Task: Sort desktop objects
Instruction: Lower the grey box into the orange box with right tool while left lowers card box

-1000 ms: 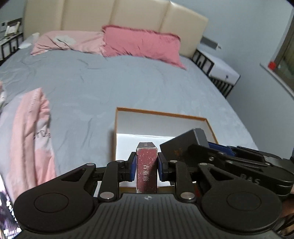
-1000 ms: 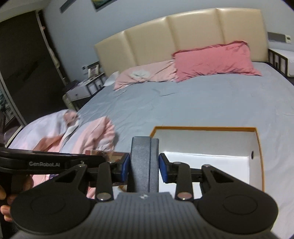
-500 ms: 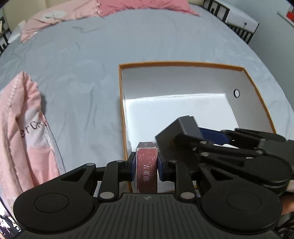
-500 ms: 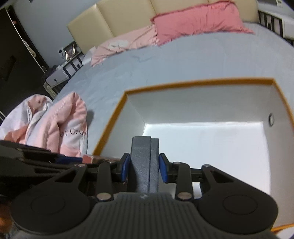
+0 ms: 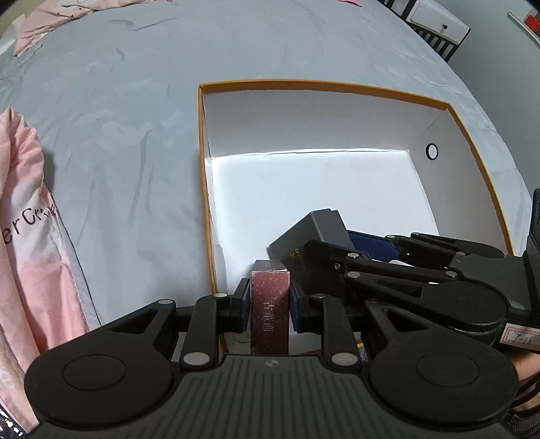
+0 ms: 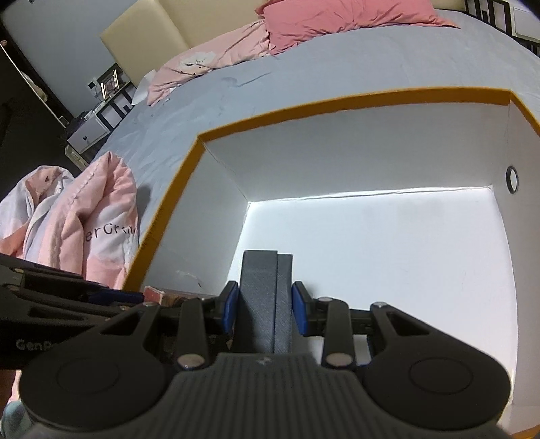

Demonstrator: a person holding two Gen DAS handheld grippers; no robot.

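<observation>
**Both hand-held grippers loaded, over the orange-rimmed box**

Left hand-held gripper clamps a small dark-red carton w/ pale characters printed down its face; blue pads press on both sides, carton upright btwn them. Its far end sits just inside the near-left corner of the box, right beside the box's left wall.

Right hand-held gripper is closed on a dark grey textured case, held edge-on, w/ a seam running along its length. Blue pads touch both flat sides. Seen from the left wrist cam, the same case is tilted, gold lettering on one face, and hangs over the box's near portion, just right of the red carton. Can't tell whether either item touches the box floor.

Box: white inside, orange rim, open top, small round hole in its right wall. Floor bright white, nothing else seen lying on it. Box rests on the bed's grey sheet.

Left of the box, apart from it: a crumpled pink-and-white quilt w/ dark lettering. Beyond the box, at the head of the bed: pink pillows against a cream headboard. Nightstand further left of the box, off the bed's edge; another white one beyond the box's far-right corner.
</observation>
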